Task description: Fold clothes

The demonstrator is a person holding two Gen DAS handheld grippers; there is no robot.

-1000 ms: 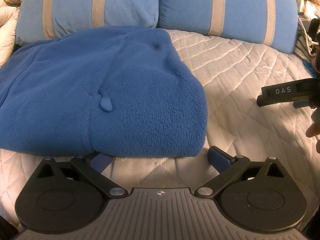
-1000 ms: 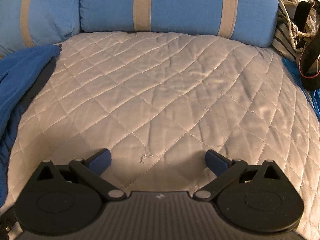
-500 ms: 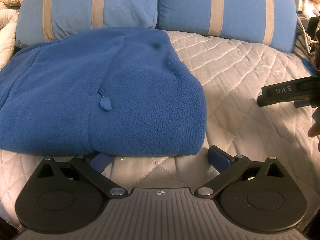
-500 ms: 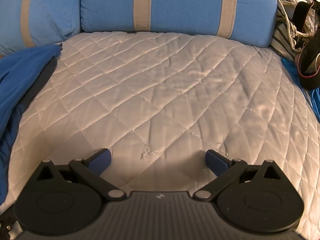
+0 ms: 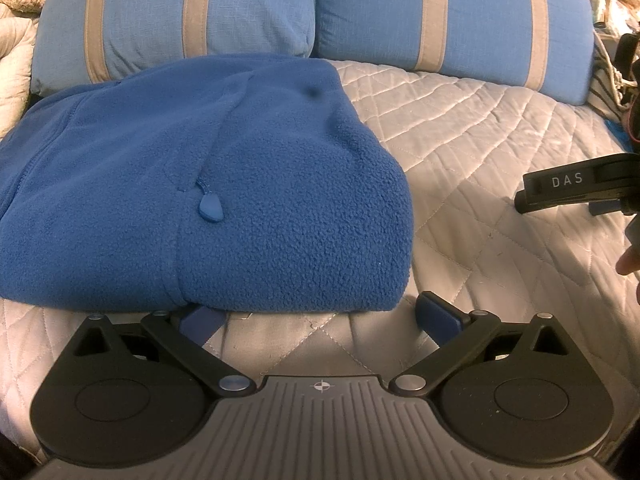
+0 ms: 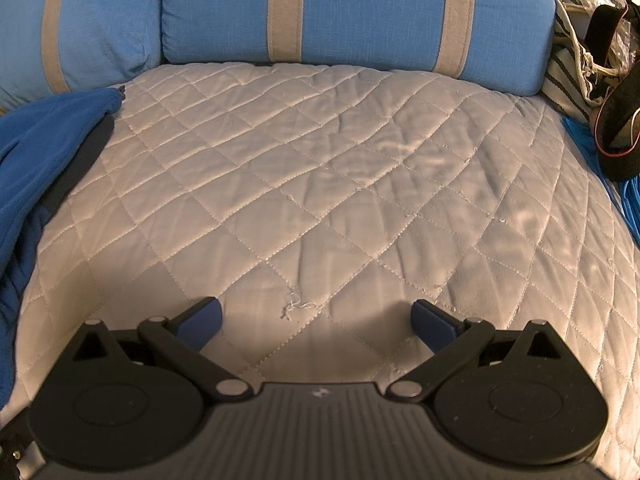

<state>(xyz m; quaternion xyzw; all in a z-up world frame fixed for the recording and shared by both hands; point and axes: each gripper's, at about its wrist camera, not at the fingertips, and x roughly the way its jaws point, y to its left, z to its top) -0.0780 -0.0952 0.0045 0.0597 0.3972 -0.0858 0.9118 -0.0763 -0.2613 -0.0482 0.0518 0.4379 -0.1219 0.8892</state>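
Fleece: blue fleece jacket (image 5: 208,184), folded into a thick pad, lies on quilted cover (image 5: 480,168) at 10–12 o'clock of left wrist view; zip pull (image 5: 209,207) faces up. In right wrist view only its edge shows, at 9 o'clock (image 6: 36,160).
Left gripper (image 5: 318,314): jaws spread wide, nothing held; left finger tip tucked under fleece hem, right finger clear of it.
Right gripper (image 6: 316,320): jaws spread wide, empty, over bare quilt; seen from left view at 3 o'clock (image 5: 576,188).
Change vs 1 s ago: almost none. Both grippers sit where they were, jaws equally wide; fleece shape same.
Meaning: fold looks done & released; prob. a pause before next garment or a final tidy.
Hidden/unclear: fleece far-left side cut off by frame; layers beneath not visible, so fold count unknown. Pillows (image 5: 320,4) block bed head. Clutter at 2 o'clock, right view (image 6: 600,80), hard to identify. Fingertip (image 5: 629,262) at frame edge, hand otherwise cropped.
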